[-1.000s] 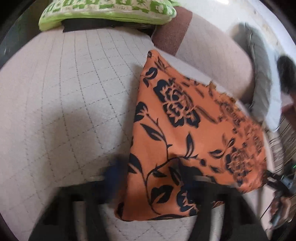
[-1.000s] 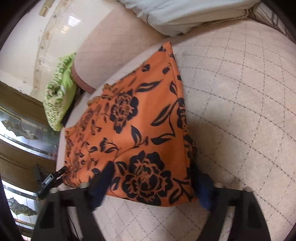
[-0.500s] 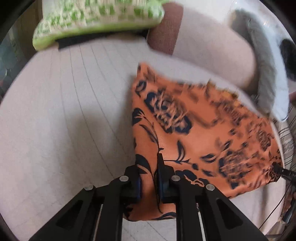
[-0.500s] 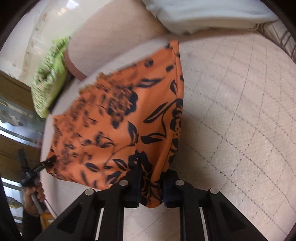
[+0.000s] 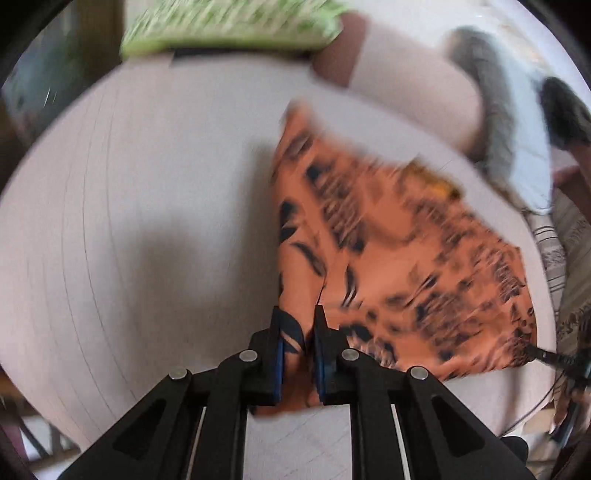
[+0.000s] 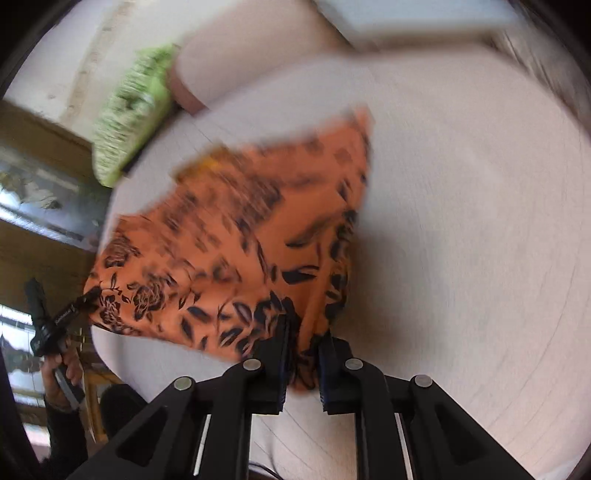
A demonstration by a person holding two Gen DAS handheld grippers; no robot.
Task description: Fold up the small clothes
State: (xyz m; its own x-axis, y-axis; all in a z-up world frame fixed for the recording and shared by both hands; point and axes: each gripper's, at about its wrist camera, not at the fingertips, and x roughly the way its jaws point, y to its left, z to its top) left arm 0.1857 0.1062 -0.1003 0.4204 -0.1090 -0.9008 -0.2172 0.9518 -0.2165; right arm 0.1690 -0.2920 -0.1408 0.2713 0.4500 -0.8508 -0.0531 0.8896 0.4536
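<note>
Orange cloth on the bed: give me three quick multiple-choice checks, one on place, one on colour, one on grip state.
1. Where does the green pillow lie?
A. at the far edge of the bed, beyond the cloth
B. on top of the cloth
C. between the fingers

2. What colour is the pattern on the orange cloth?
A. white
B. dark
C. green

3. What is the left gripper doing?
A. open above the cloth
B. shut on nothing
C. shut on the cloth's near edge

Answers: 1 A, it lies past the cloth's far corner; 2 B, dark flowers show; 3 C, fabric sits pinched between the pads.

Black claw (image 5: 297, 321), 2 blue-padded fingers (image 5: 277, 354), silver screws (image 5: 248, 355).
</note>
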